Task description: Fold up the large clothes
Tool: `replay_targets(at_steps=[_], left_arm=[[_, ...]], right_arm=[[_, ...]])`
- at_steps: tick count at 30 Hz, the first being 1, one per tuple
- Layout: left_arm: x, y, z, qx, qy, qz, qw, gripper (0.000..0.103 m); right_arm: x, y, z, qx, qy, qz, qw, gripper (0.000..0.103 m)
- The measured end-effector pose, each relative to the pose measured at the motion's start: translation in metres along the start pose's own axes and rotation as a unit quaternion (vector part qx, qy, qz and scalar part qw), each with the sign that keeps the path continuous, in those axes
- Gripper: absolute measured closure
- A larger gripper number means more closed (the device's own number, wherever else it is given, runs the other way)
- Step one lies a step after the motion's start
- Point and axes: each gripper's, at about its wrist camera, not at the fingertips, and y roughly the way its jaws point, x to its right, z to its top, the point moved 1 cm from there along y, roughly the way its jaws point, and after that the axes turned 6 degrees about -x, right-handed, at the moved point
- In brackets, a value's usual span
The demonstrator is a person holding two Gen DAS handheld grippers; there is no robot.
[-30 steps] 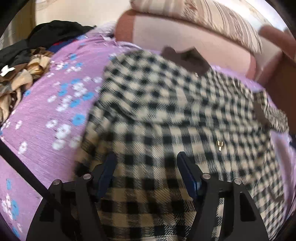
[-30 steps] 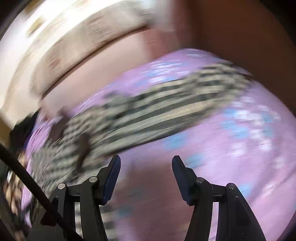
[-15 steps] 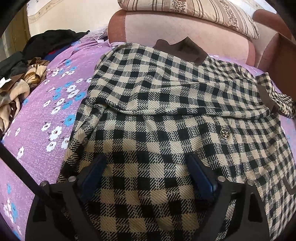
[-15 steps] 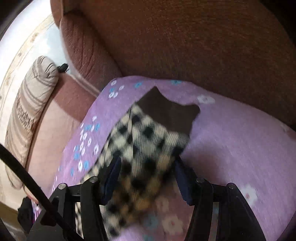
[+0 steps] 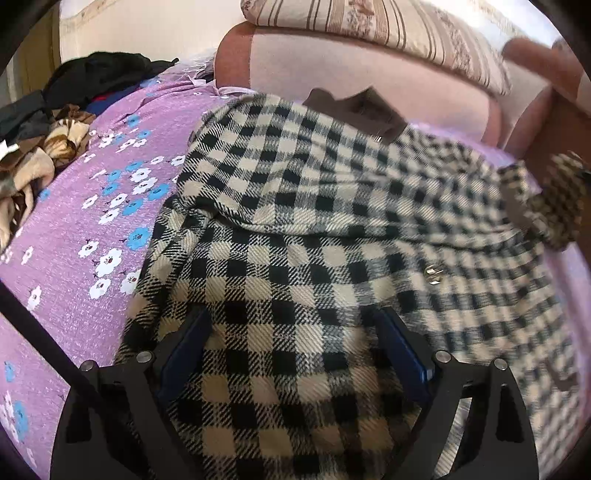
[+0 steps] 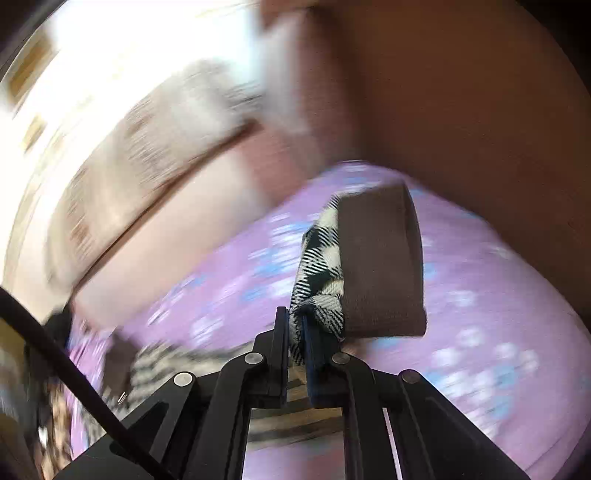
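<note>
A black-and-cream checked coat (image 5: 295, 229) with a brown collar (image 5: 362, 107) lies spread on a purple flowered bedspread (image 5: 92, 206). My left gripper (image 5: 291, 343) stands open low over the coat's lower part, its blue pads apart with flat fabric beneath them. My right gripper (image 6: 295, 332) is shut on the checked sleeve (image 6: 321, 266), whose brown cuff (image 6: 380, 266) sticks up beyond the fingers, lifted off the bedspread (image 6: 480, 314). In the left wrist view that sleeve end (image 5: 557, 199) hangs raised at the far right.
A pile of dark and tan clothes (image 5: 48, 129) lies at the bedspread's far left. A pink sofa back (image 5: 351, 62) with a striped cushion (image 5: 388, 26) runs behind the coat. A brown upholstered side (image 6: 480, 110) rises on the right.
My right gripper closed on the sleeve near its brown cuff and lifted it off the bedspread. My left gripper's jaws widened over the coat and stayed in place.
</note>
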Motion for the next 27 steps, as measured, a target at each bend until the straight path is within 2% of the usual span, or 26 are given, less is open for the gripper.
replay_targets(at_steps=[3, 6, 9, 11, 14, 16, 18, 21, 24, 27], left_arm=[[-0.016, -0.032, -0.004, 0.027, -0.024, -0.025, 0.9991, 0.014], [-0.033, -0.06, -0.008, 0.056, -0.033, -0.016, 0.9978, 0.014], [-0.061, -0.085, -0.01, 0.082, -0.051, 0.003, 0.9953, 0.014], [-0.077, -0.093, -0.009, 0.089, -0.069, 0.003, 0.9937, 0.014], [-0.097, -0.097, -0.005, 0.09, -0.09, 0.004, 0.9919, 0.014], [-0.104, -0.097, 0.0, 0.089, -0.103, -0.004, 0.9907, 0.014], [-0.106, -0.096, 0.005, 0.087, -0.112, -0.018, 0.9898, 0.014], [-0.094, -0.086, 0.022, 0.076, -0.115, -0.055, 0.9889, 0.014], [-0.067, -0.066, 0.049, 0.063, -0.094, -0.084, 0.99, 0.014], [-0.044, -0.038, 0.077, 0.047, -0.068, -0.08, 0.9933, 0.014]], right_arm=[[-0.091, 0.013, -0.028, -0.028, -0.083, 0.04, 0.995, 0.094], [-0.178, 0.035, -0.076, -0.066, -0.164, 0.084, 0.981, 0.094], [-0.252, 0.065, -0.139, -0.112, -0.238, 0.113, 0.958, 0.094], [-0.293, 0.089, -0.187, -0.159, -0.287, 0.137, 0.935, 0.094], [-0.325, 0.109, -0.239, -0.213, -0.346, 0.15, 0.901, 0.087], [-0.33, 0.108, -0.258, -0.221, -0.368, 0.159, 0.889, 0.075], [-0.321, 0.093, -0.265, -0.209, -0.378, 0.163, 0.887, 0.058], [-0.293, 0.071, -0.267, -0.192, -0.388, 0.153, 0.888, 0.055], [-0.254, 0.057, -0.252, -0.182, -0.371, 0.13, 0.901, 0.054], [-0.213, 0.048, -0.235, -0.178, -0.322, 0.125, 0.922, 0.054]])
